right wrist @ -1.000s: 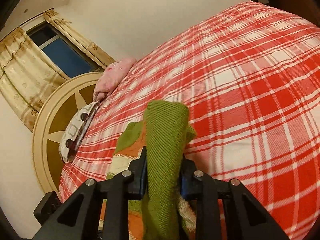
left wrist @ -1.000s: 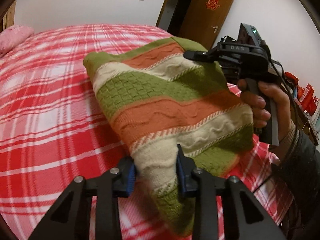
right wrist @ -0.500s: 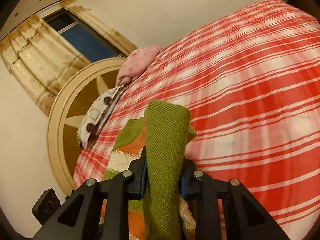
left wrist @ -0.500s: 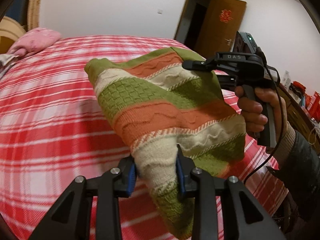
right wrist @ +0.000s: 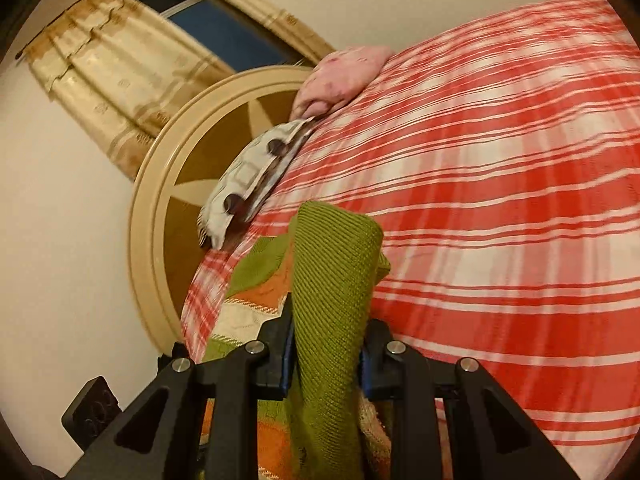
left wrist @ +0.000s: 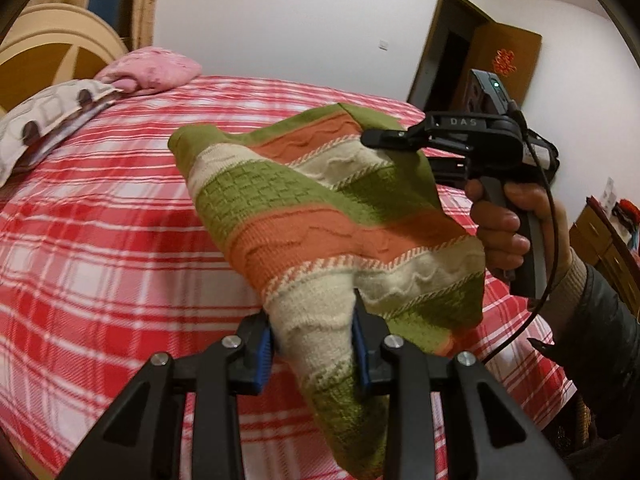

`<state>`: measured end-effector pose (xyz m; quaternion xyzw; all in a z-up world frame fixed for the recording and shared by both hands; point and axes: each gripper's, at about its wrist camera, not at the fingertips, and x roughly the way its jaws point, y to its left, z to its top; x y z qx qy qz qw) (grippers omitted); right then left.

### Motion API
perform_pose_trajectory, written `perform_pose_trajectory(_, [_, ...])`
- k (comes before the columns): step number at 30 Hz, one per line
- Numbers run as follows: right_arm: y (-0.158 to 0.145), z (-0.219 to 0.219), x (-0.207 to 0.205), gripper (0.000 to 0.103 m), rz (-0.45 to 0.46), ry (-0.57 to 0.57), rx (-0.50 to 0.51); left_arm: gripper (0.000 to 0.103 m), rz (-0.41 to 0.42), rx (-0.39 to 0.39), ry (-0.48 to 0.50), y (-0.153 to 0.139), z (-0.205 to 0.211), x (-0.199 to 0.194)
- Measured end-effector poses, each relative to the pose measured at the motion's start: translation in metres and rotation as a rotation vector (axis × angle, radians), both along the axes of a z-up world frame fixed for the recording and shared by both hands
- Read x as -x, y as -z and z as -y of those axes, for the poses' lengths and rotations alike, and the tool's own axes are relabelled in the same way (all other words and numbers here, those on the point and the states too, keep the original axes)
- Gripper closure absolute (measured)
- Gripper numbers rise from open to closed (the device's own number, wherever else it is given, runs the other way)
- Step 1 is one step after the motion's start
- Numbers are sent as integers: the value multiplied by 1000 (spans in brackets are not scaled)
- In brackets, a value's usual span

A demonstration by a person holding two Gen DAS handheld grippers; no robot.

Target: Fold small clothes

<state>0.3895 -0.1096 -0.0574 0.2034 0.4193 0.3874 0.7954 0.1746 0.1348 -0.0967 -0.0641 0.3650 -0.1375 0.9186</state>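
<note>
A small knitted sweater (left wrist: 320,216) with green, orange and cream stripes hangs in the air above the red plaid bed (left wrist: 100,240), folded over. My left gripper (left wrist: 314,340) is shut on its cream and green lower edge. My right gripper (right wrist: 326,344) is shut on a green ribbed edge of the sweater (right wrist: 332,280). In the left wrist view the right gripper (left wrist: 384,140) grips the sweater's far top corner, held by a hand. The sweater's underside is hidden.
A pink pillow (left wrist: 152,70) and a patterned pillow (left wrist: 44,120) lie at the head of the bed by a round beige headboard (right wrist: 168,184). A brown door (left wrist: 504,64) stands open behind. Furniture (left wrist: 600,240) stands right of the bed.
Both grippers have kept their hold on the sweater while swinging it round; the headboard and pillows have come further into both views. The sweater stays lifted off the bed.
</note>
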Motion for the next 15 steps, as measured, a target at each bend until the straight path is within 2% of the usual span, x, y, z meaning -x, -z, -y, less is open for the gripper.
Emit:
perform_pose_trajectory(7, [-3, -55, 4, 78, 6, -70, 11, 70, 11, -12, -60, 2, -29, 20])
perform_pose_trajectory(15, [14, -105, 5, 79, -29, -133, 25, 70, -16, -9, -117, 11, -58, 33])
